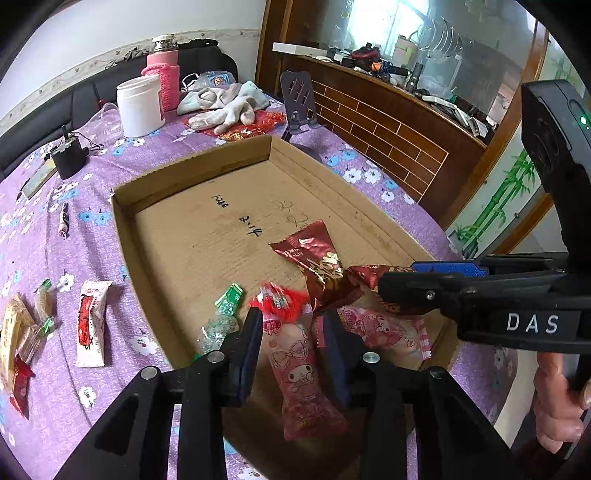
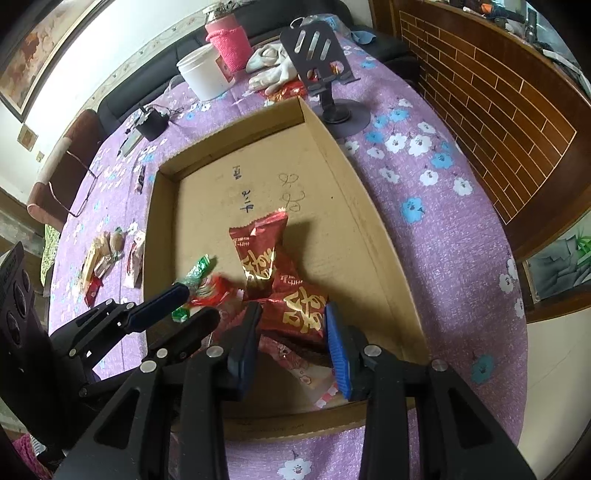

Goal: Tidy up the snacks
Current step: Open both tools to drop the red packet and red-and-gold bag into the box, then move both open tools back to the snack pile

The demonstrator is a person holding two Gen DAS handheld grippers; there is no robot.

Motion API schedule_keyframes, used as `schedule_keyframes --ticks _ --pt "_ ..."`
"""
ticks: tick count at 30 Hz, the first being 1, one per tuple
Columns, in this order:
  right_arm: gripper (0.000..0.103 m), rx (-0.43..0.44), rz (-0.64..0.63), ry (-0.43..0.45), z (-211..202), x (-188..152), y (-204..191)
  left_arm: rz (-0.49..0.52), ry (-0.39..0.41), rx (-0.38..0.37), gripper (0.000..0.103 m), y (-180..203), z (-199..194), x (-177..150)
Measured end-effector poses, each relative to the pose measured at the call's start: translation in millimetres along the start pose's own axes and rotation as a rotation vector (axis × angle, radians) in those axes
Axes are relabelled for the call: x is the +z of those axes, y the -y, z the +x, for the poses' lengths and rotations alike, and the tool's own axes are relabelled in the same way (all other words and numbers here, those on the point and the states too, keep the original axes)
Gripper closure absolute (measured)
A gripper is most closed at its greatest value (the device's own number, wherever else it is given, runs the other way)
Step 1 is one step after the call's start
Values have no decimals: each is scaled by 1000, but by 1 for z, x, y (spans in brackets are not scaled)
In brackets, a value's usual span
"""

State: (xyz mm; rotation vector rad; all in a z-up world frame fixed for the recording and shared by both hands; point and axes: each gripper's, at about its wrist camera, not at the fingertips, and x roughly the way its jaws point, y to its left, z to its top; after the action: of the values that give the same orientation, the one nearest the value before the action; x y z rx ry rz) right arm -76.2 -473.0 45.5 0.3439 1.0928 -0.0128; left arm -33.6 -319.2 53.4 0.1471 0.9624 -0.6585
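Two pink snack packets (image 1: 306, 373); two red (image 2: 295, 314) in cardboard tray (image 1: 122, 236).

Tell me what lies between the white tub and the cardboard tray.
Only bare purple flowered tablecloth lies between the white tub and the cardboard tray; both wrist views show it.

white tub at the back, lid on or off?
Off. The white tub stands upright on the table with its mouth open; no lid on it.

purple floral tablecloth (image 1: 92, 258) on table, black sofa (image 1: 85, 96) behind it, white wall (image 1: 92, 33) above sofa, brown brick-pattern counter (image 1: 388, 125) right of table, bright window (image 1: 384, 18) beyond counter
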Motion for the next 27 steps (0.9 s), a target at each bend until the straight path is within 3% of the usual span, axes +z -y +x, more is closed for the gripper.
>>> schedule_keyframes --ticks 3,11,27 --pt "69 -5 4 19 -6 1 -2 -12 12 -4 62 -3 -6 1" --pt "69 5 -4 59 -18 1 -20 -35 47 -2 62 -17 -28 -2" --pt "69 85 -139 19 0 -6 -114 -163 85 91 62 -93 -76 -43"
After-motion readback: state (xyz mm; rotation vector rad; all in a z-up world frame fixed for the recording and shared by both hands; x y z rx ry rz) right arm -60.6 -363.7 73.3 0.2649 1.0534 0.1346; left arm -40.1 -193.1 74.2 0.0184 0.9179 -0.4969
